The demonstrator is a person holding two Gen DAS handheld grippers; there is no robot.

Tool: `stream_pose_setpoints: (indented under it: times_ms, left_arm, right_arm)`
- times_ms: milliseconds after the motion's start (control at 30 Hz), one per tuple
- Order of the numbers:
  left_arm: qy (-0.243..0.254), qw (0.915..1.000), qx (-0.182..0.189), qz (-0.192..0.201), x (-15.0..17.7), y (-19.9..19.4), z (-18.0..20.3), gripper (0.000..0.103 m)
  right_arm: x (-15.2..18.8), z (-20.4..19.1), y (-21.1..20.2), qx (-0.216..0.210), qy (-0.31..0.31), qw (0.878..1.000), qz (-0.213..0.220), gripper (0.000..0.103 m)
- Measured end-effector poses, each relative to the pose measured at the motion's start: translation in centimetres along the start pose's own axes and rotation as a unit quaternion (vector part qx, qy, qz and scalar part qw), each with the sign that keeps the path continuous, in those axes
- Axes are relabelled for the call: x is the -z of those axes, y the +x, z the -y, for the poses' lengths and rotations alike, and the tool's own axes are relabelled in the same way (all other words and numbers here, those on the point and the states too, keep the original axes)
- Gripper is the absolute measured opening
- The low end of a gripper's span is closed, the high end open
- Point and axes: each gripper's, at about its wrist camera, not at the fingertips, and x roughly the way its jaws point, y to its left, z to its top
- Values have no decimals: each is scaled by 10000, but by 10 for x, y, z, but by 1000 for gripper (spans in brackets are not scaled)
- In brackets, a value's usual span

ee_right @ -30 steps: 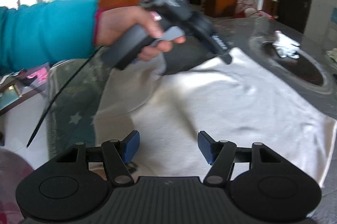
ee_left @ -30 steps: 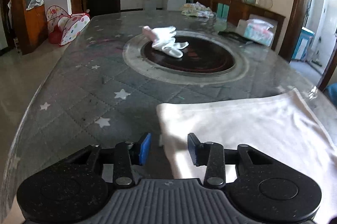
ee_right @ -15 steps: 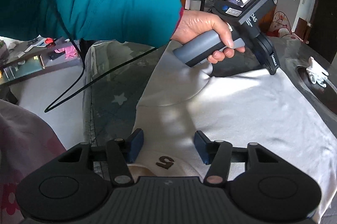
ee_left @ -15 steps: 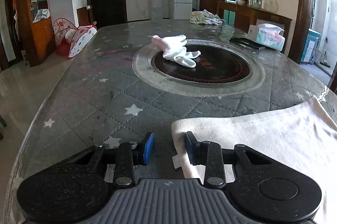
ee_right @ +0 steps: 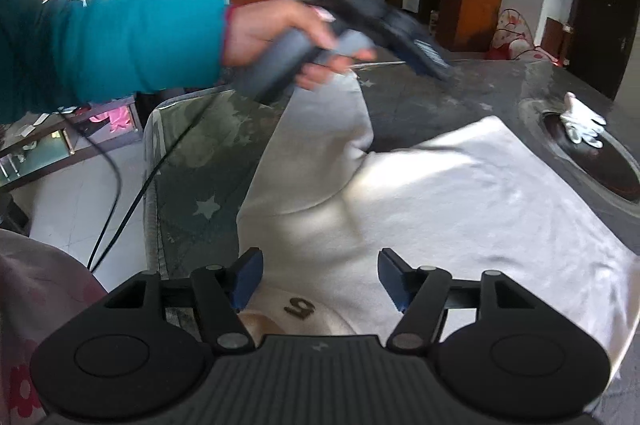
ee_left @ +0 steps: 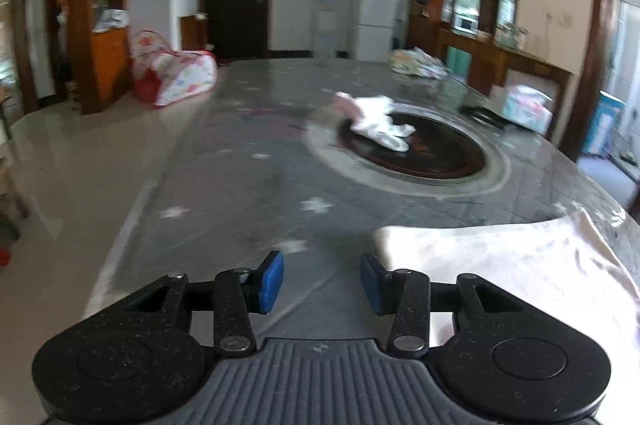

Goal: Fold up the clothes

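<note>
A cream-white garment [ee_right: 460, 201] lies flat on the grey star-patterned table [ee_right: 192, 169], its sleeve [ee_right: 320, 129] stretching toward the far left. A dark mark [ee_right: 299, 305] shows near its neck. My right gripper [ee_right: 320, 277] is open and empty, just above the neck area. My left gripper [ee_left: 322, 281] is open and empty, raised above the table left of the garment's corner [ee_left: 400, 241]. In the right wrist view the left gripper's body [ee_right: 372, 21] is held by a hand above the sleeve end.
A white and pink cloth pile [ee_left: 376, 121] lies on the round dark inset [ee_left: 424, 161] mid-table. A tissue pack [ee_left: 524, 105] and another cloth heap [ee_left: 416, 63] sit at the far right. The table's left edge [ee_left: 132, 209] drops to the floor. A cable [ee_right: 120, 209] hangs off the table edge.
My left gripper has opened wider, let go of the garment's corner and lifted away to the left. My right gripper has stayed open over the neck area.
</note>
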Motion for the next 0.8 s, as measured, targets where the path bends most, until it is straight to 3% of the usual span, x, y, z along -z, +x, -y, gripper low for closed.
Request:
stream_pose_setpoints:
  times_ms: [300,500,633,700,767,800]
  left_arm:
    - [-220,9903,-1369,97,54,-56,-45,58]
    - [-766,9877,-1355,-130,74,-51,-59,58]
    - [-951,9860,-1368,-81,77,-55,-64,56]
    - [-1038,9851,-1374,-50,78,-58,-67,47]
    - [-1126,9840,-1379,-19,79,-60,-69,24]
    - [-1169,9835,-1382,-4,80,-61,-71,17]
  right_arm:
    - [17,9,-25,585,313,9978,54,72]
    - [27,14,-29,725,543,9959,-22,72]
    - [31,14,-30,783,624,9950,-54,73]
    - [33,12,-31,803,649,9946,-54,73]
    - [33,11,-31,822,661,9944,-36,73]
    - [33,11,-31,832,667,9943,-27,73]
